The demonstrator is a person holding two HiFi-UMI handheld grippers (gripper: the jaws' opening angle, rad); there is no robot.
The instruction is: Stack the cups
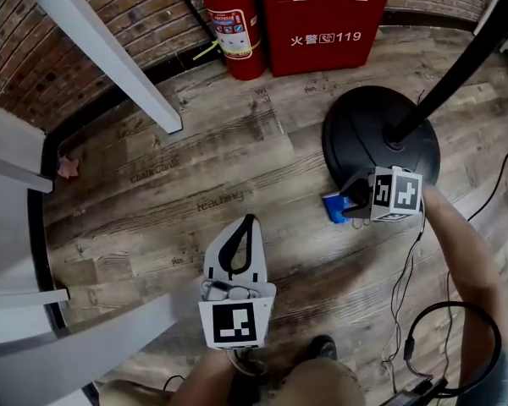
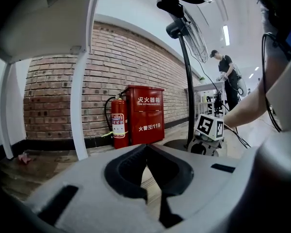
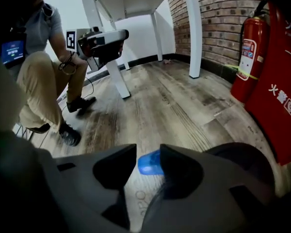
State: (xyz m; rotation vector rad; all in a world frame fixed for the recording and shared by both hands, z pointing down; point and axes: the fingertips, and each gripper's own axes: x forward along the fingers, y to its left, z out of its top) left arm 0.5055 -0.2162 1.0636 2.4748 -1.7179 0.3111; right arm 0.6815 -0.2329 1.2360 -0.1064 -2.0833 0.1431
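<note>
1. A person crouched over a wooden floor (image 1: 237,159) points the right claw (image 1: 350,203) steeply down at a blue cup (image 1: 333,207). The cup sits on the boards against the edge of a black fan base (image 1: 364,134).

2. In the right gripper view, the right claw (image 3: 148,152) stands with its jaws apart. The blue cup (image 3: 149,163) shows in the gap just beyond the tips, partly hidden behind one of them. Neither pad appears to press on it.

3. The left claw (image 1: 250,221) hangs lower in the head view, well apart from the cup. Seen in its own view, the left claw (image 2: 146,147) has its tips together with nothing between them.

4. Only one cup shows in any view, so the step in hand looks like the first pick-up.

5. To do it well, the open jaws should likely come down around the cup's wall, one on each side, before closing. The cup sits off-centre towards one tip, so a small sideways correction would help avoid knocking it.

6. The fan base crowds the cup on one side. An approach from the open floor side seems safer than wedging a jaw against the base.

7. A light squeeze should do, as the cup looks like thin plastic that could deform or skid.
</note>
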